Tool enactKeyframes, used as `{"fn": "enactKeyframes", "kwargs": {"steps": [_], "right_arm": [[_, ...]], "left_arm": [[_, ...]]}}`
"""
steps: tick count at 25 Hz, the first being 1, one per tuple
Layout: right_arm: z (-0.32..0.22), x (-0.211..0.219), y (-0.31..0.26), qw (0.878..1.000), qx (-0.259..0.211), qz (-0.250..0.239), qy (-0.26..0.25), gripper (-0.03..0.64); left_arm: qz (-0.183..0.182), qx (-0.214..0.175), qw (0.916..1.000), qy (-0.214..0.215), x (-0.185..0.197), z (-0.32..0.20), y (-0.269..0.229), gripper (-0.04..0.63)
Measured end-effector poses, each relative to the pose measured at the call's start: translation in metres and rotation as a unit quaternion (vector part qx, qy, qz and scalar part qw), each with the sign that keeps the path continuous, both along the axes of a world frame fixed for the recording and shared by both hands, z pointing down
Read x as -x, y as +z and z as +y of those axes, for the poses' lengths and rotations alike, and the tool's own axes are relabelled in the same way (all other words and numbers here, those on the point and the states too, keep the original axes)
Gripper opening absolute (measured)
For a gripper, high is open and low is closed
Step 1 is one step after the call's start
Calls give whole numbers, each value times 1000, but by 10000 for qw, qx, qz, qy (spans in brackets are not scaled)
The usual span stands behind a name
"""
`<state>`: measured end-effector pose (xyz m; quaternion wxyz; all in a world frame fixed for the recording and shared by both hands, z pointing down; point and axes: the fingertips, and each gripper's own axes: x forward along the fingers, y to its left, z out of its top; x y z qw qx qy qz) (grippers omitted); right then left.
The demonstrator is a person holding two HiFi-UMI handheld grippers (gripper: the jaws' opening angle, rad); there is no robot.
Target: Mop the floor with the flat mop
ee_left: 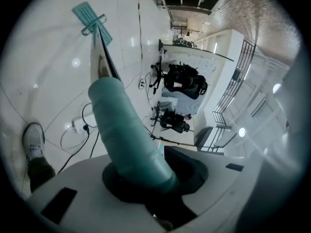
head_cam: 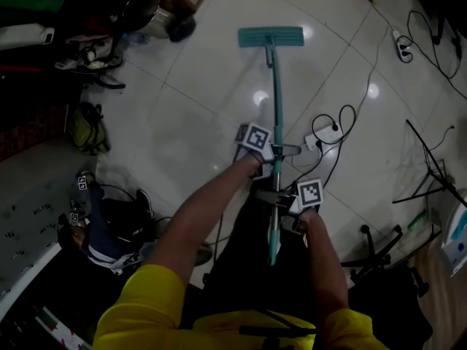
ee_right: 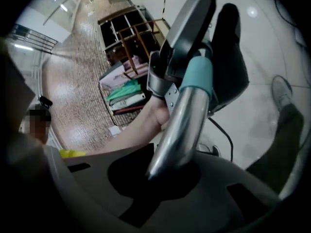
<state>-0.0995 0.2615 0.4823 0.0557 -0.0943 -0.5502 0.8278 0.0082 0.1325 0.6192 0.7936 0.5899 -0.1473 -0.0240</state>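
Observation:
The flat mop's teal head [head_cam: 271, 37] lies flat on the white tile floor, far ahead of me. Its handle [head_cam: 277, 100] runs straight back to both grippers. My left gripper [head_cam: 276, 152] is the forward one, shut on the handle; in the left gripper view the teal grip [ee_left: 126, 135] passes between its jaws [ee_left: 146, 178], and the mop head [ee_left: 90, 14] shows beyond. My right gripper [head_cam: 281, 199] is just behind it. In the right gripper view the metal pole [ee_right: 182, 130] sits in that gripper's jaws [ee_right: 160, 174], with the left gripper [ee_right: 204, 47] ahead.
A power strip with looped cables [head_cam: 321, 133] lies just right of the handle; another [head_cam: 403, 47] is at the far right. Bags and shoes [head_cam: 87, 126] line the left side, and a metal pot [head_cam: 149, 17] stands at the far left. Dark stands [head_cam: 430, 173] are on the right.

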Motion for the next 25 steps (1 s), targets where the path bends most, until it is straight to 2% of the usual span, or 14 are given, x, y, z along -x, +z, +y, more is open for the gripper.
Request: {"fn": "enactKeyframes", "kwargs": {"steps": [3, 6, 9, 12, 16, 19, 21, 23, 25], "right_arm": [[78, -30, -51, 9987, 394, 102, -296, 48], [140, -64, -92, 9960, 788, 372, -210, 49], [143, -79, -86, 9964, 588, 568, 232, 46], [107, -72, -57, 9983, 210, 469, 267, 55], [18, -71, -6, 9968, -158, 353, 700, 60], [-66, -65, 35, 9926, -190, 64, 1200, 49], [-108, -53, 51, 9923, -240, 90, 1212, 40], [-133, -39, 49, 9925, -327, 69, 1174, 40], [-131, -36, 32, 9916, -317, -111, 1247, 40]], "left_arm": [[330, 469, 9982, 173, -42, 86, -47, 134], [508, 1014, 9933, 211, -81, 162, -90, 133], [556, 1000, 9934, 88, -96, 176, -87, 123], [759, 701, 9946, 83, -92, 130, -69, 124], [727, 601, 9949, 348, -89, 39, -34, 126], [402, 236, 9965, 691, -82, -45, 8, 126], [60, 124, 9956, 923, -71, -87, 29, 126], [-313, 22, 9937, 1080, -59, -112, 36, 124], [-415, -29, 9932, 1089, -58, -109, 30, 124]]}}
